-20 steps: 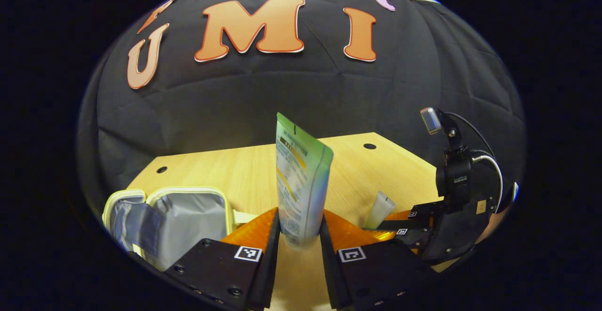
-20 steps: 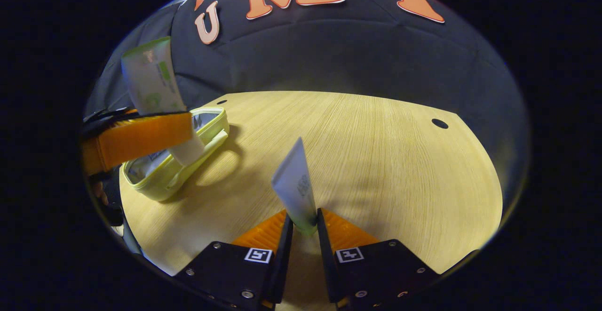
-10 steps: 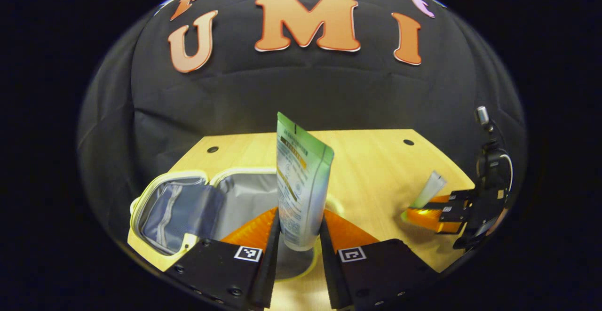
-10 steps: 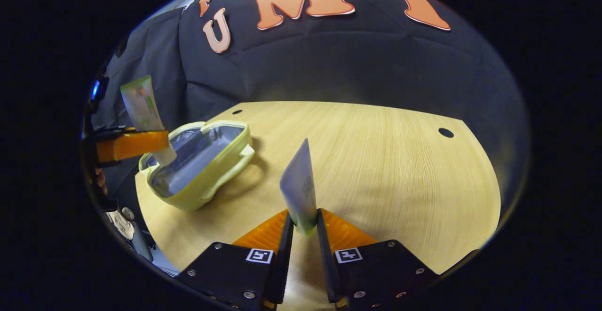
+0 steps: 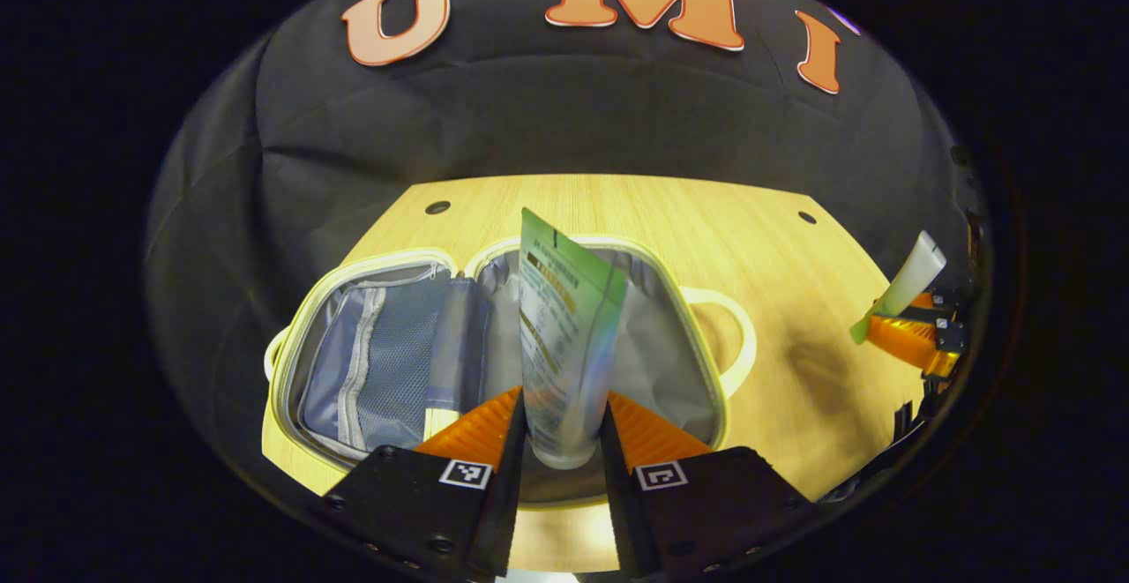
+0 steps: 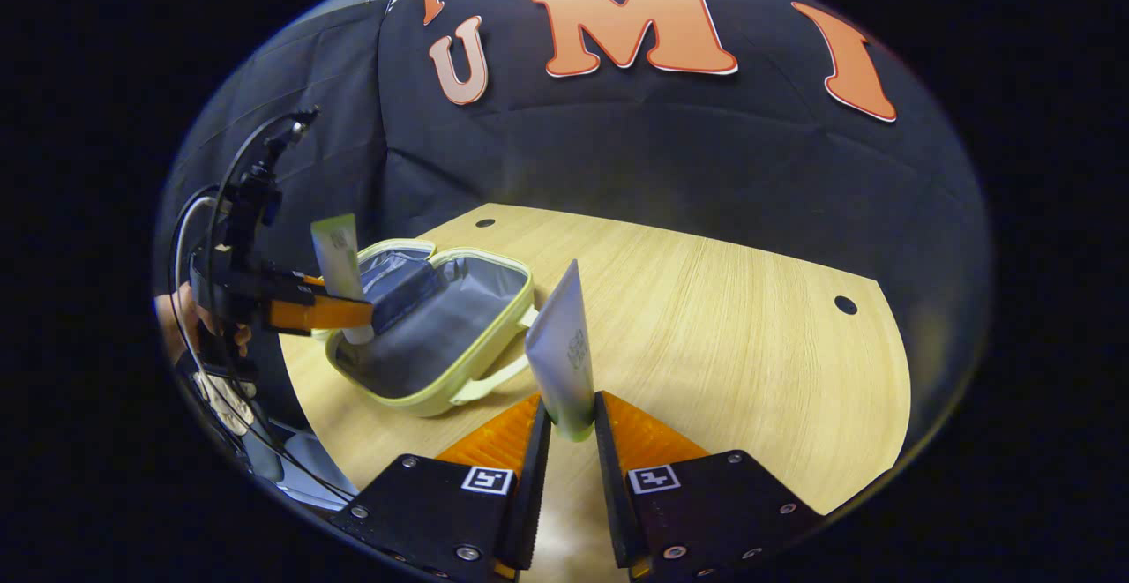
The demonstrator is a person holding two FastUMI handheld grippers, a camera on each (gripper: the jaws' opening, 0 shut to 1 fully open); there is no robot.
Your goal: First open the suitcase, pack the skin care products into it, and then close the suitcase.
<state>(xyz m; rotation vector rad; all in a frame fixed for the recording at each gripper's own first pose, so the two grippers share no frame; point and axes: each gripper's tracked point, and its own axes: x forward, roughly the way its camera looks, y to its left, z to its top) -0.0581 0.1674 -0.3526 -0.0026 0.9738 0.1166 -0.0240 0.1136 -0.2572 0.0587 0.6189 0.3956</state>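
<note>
In the left gripper view, the left gripper (image 5: 563, 442) is clamped on the cap end of a big green and white plastic tube of skin cream (image 5: 563, 336). Both fingers (image 5: 476, 433) press on its sides, and the tube stands up straight between them. Just past the fingers and under the tube lies the open pale yellow soft suitcase with a grey lining (image 5: 679, 362). Its lid part, with a blue mesh pocket (image 5: 379, 362), lies flat to the left of the tube. A yellow carry handle (image 5: 736, 336) sticks out on the right side of the case. The case rests on a light wooden table (image 5: 617, 204). Far to the right, well apart from the case, the right gripper (image 5: 913, 336) holds a small white tube.

In the right gripper view, the right gripper (image 6: 571, 437) is closed tight on the bottom end of the small white plastic tube (image 6: 563, 354), which points up. To the left and a bit farther off sits the open yellow case (image 6: 432, 327). Over its near left edge hangs the left gripper (image 6: 340, 311) with the big tube (image 6: 337, 257), and a hand (image 6: 176, 318) holds it at the far left. The wooden table (image 6: 750, 345) spreads out beyond.
</note>
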